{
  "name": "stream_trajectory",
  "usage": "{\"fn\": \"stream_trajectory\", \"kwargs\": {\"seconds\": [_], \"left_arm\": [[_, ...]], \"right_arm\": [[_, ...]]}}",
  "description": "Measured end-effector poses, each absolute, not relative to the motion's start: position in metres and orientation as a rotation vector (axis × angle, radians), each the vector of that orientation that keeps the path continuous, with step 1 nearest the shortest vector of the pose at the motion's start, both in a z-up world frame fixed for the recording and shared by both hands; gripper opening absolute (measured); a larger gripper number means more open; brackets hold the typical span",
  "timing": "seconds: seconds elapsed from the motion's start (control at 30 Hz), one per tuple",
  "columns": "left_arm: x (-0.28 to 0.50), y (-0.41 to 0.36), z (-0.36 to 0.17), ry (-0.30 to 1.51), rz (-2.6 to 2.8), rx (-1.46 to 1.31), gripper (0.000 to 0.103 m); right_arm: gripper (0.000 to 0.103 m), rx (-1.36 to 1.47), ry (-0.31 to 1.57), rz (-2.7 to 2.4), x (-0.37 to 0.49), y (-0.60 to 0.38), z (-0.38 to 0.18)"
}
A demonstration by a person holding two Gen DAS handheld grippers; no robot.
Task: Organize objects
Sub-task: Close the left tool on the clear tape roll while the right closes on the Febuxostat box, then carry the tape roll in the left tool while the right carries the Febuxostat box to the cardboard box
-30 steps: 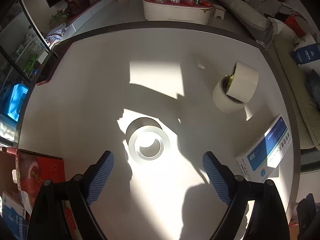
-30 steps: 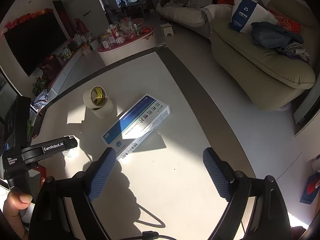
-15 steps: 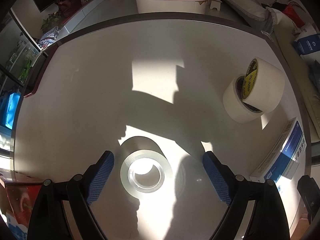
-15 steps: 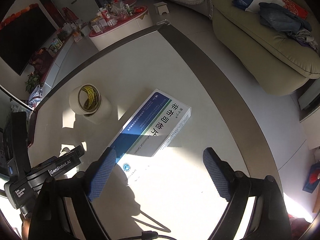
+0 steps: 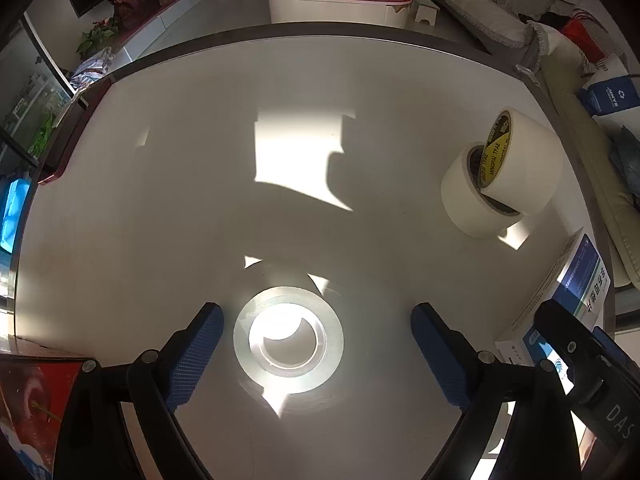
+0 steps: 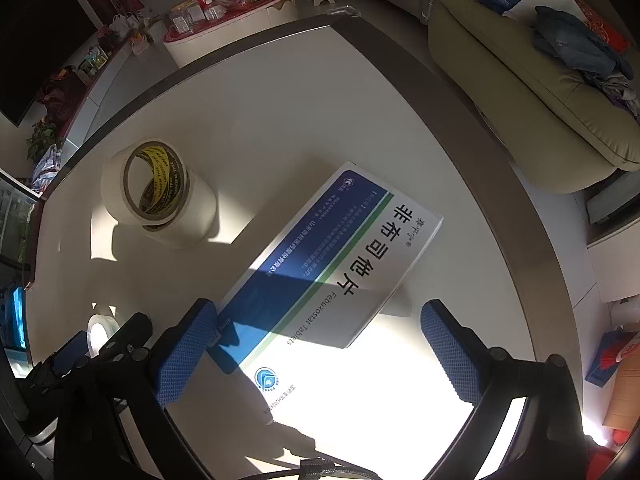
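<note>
A clear tape roll (image 5: 289, 340) lies flat on the white table, between the spread fingers of my left gripper (image 5: 316, 354), which is open and not touching it. A blue-and-white medicine box (image 6: 320, 280) lies flat under my right gripper (image 6: 318, 354); its jaws are opening, the near end of the box sits between them, and the left pad (image 6: 182, 354) is at the box's corner. Two white tape rolls (image 6: 158, 194) lean on each other behind the box, also seen in the left wrist view as white rolls (image 5: 498, 178). The box (image 5: 560, 304) and the right gripper's body (image 5: 580, 364) show at the left view's right edge.
The table's dark rim (image 6: 460, 128) runs close to the box on the right, with a sofa (image 6: 520, 92) beyond it. A red box (image 5: 28, 400) lies at the table's near left. A low white table (image 5: 340, 0) with clutter stands on the floor behind.
My right gripper has moved forward and down over the medicine box, and its jaws have spread a little. The left gripper has closed in on the clear tape roll, which now lies between its fingers.
</note>
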State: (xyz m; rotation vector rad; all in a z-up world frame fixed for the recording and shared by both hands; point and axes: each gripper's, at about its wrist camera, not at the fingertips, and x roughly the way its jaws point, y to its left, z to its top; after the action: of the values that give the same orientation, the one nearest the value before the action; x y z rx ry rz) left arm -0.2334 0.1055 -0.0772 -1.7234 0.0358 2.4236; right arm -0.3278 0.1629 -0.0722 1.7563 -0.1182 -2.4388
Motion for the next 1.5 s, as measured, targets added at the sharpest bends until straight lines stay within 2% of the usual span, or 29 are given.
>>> {"fn": "stream_trajectory", "kwargs": {"seconds": [0.17,0.33,0.4,0.47,0.5,0.53,0.57,0.63,0.67,1.13,1.5], "left_arm": [[-0.238,0.105,-0.077,0.047,2.419,-1.722,0.096],[-0.238,0.102,-0.076,0.076,2.421,-1.701,0.097],[-0.234,0.104,-0.076,0.118,2.424,-1.680,0.097],[-0.228,0.106,-0.074,0.154,2.418,-1.657,0.096],[-0.226,0.105,-0.073,0.130,2.409,-1.655,0.090],[-0.225,0.103,-0.072,0.088,2.395,-1.657,0.084],[-0.223,0.105,-0.071,0.098,2.394,-1.657,0.082],[-0.218,0.109,-0.067,0.121,2.376,-1.634,0.059],[-0.215,0.111,-0.066,0.134,2.366,-1.623,0.053],[-0.188,0.105,-0.063,0.093,2.375,-1.666,0.053],[-0.128,0.073,-0.032,0.050,2.431,-1.569,0.053]], "right_arm": [[0.103,1.832,-0.241,-2.393,-0.337,0.167,-0.076],[0.103,1.887,-0.029,-2.413,-0.337,0.148,-0.081],[0.101,1.877,-0.008,-2.412,-0.334,0.148,-0.081],[0.087,1.866,0.067,-2.400,-0.330,0.148,-0.078],[0.068,1.837,0.126,-2.409,-0.327,0.148,-0.074],[0.061,1.820,0.143,-2.390,-0.325,0.150,-0.071],[0.061,1.825,0.157,-2.365,-0.322,0.152,-0.071],[0.061,1.810,0.177,-2.345,-0.314,0.159,-0.069],[0.061,1.805,0.172,-2.351,-0.310,0.165,-0.068],[0.061,1.589,-0.019,-2.410,-0.223,0.221,-0.024],[0.061,1.431,-0.027,-2.462,-0.155,0.223,-0.001]]}}
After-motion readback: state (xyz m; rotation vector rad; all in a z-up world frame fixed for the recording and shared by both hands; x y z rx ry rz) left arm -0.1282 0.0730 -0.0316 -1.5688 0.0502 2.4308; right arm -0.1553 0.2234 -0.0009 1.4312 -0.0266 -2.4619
